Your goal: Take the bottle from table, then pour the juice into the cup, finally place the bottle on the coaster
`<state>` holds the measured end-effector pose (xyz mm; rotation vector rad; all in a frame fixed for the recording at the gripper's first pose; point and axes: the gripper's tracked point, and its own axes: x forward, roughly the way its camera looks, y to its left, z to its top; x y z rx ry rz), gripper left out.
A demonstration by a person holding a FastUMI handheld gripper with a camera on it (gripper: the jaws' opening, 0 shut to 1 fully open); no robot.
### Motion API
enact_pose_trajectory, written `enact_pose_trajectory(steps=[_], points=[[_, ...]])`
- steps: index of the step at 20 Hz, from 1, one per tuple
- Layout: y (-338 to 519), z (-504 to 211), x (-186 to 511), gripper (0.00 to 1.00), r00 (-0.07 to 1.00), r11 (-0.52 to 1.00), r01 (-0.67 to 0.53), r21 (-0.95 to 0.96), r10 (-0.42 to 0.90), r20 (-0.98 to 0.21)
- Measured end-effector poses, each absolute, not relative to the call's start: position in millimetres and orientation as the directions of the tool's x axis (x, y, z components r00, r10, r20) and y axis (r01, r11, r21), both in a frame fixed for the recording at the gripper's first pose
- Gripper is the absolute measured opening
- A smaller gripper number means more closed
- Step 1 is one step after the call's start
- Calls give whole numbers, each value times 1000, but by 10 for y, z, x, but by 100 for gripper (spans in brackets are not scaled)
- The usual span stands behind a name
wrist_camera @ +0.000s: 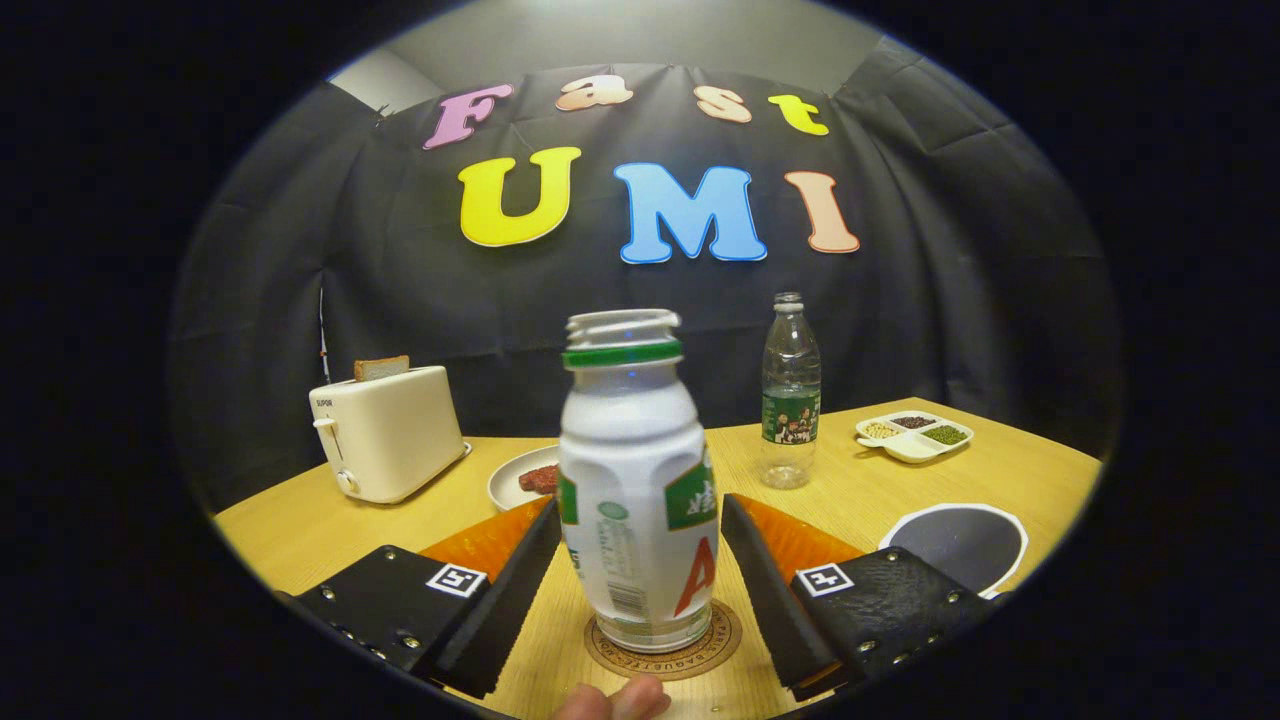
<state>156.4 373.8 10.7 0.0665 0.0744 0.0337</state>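
White bottle [636,490] upright on the round coaster [663,640], my claw [640,575] spread around it, fingers clear of its sides, wooden tabletop [900,480] beneath.

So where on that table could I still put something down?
Bare wood lies between the cream toaster and the white plate, and between the clear plastic bottle and the divided snack dish. It's crowded where the open tongs flank the white juice bottle on its round coaster.
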Motion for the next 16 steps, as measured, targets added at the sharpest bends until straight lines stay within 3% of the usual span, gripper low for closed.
enact_pose_trajectory(steps=[8, 16], points=[[3725, 343, 1328, 97, 998, 994, -50, 96, 52, -24], [3737, 483, 579, 97, 990, 988, -135, 80, 137, -20]])
